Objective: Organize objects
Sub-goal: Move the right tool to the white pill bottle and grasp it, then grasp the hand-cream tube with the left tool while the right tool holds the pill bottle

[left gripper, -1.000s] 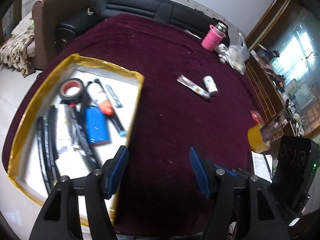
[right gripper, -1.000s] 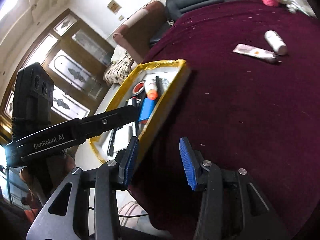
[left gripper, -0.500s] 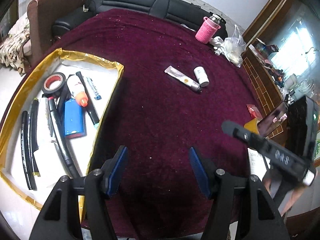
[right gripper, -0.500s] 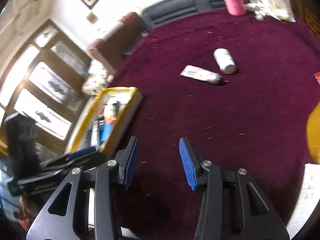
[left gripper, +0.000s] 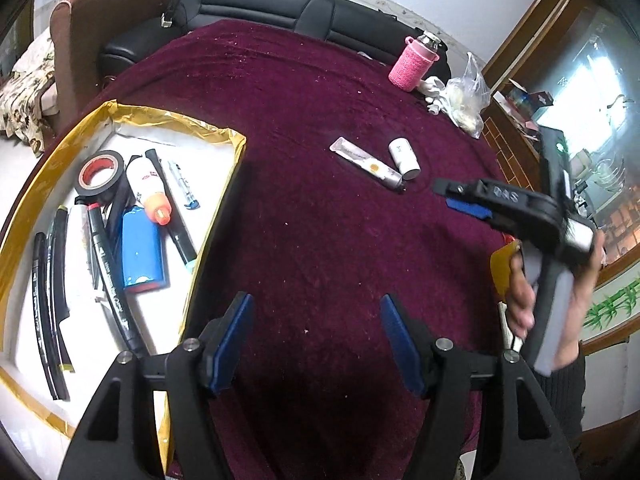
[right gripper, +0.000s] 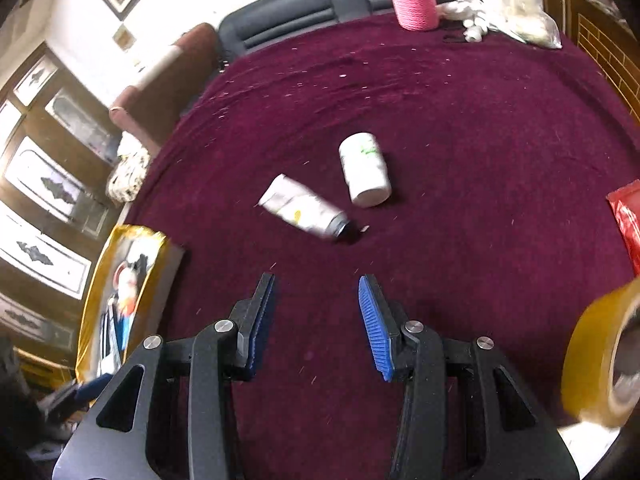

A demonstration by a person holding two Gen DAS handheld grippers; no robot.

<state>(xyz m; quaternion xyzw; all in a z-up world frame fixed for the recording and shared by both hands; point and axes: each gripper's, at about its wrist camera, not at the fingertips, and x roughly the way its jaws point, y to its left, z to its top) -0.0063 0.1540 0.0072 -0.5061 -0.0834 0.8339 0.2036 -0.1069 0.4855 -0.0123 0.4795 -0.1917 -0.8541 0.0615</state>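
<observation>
So the squeeze tube (right gripper: 306, 212) is lying flat on the maroon table (right gripper: 460, 128), cap end toward the camera, with the white bottle (right gripper: 365, 170) just beside it. Both sit well apart from the gold-edged tray (left gripper: 40, 184), which already holds tape, pens and a blue case. The right claw (right gripper: 316, 320) is wide and empty, hanging near the tube on its cap side. The left claw (left gripper: 316, 340) has nothing between its pads and is opening a bit more, near the tray's corner. Looks like the reach step: next move probably needs the right claw lowered to straddle the tube across its width.
</observation>
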